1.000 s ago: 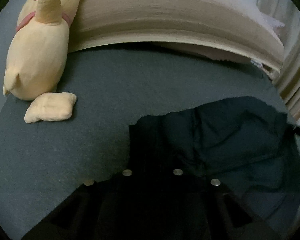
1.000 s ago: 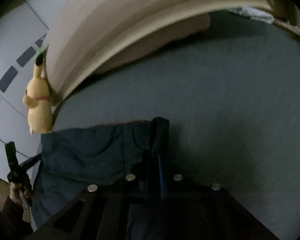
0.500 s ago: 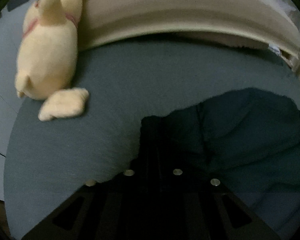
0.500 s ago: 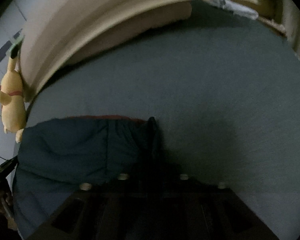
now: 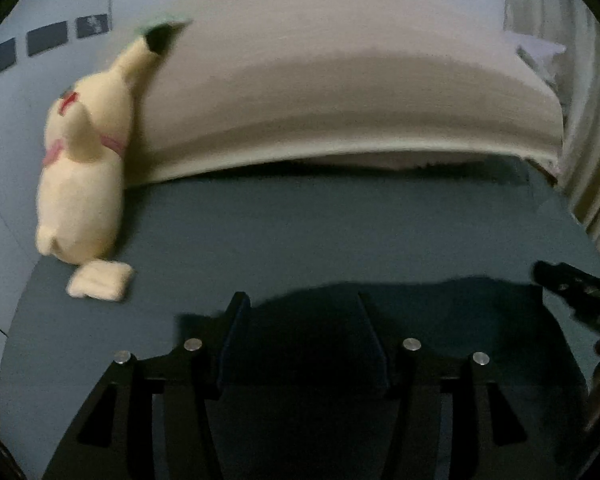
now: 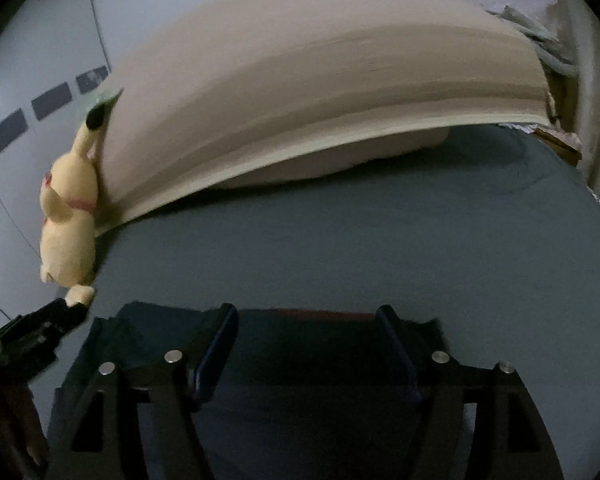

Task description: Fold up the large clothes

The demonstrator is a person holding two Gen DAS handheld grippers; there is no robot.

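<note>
On grey-blue bed (image 5: pixel 340 232), dark garment (image 5: pixel 440 304) lies flat below both grippers. Left gripper (image 5: pixel 302 320) and right gripper (image 6: pixel 306 332) jaws apart, just opened, nothing clamped. Yellow plush toy (image 5: pixel 80 200) at bed's left edge.

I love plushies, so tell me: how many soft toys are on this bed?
1: a yellow plush toy lying at the bed's left edge, against the beige headboard. Others may hide outside the camera views.
</note>
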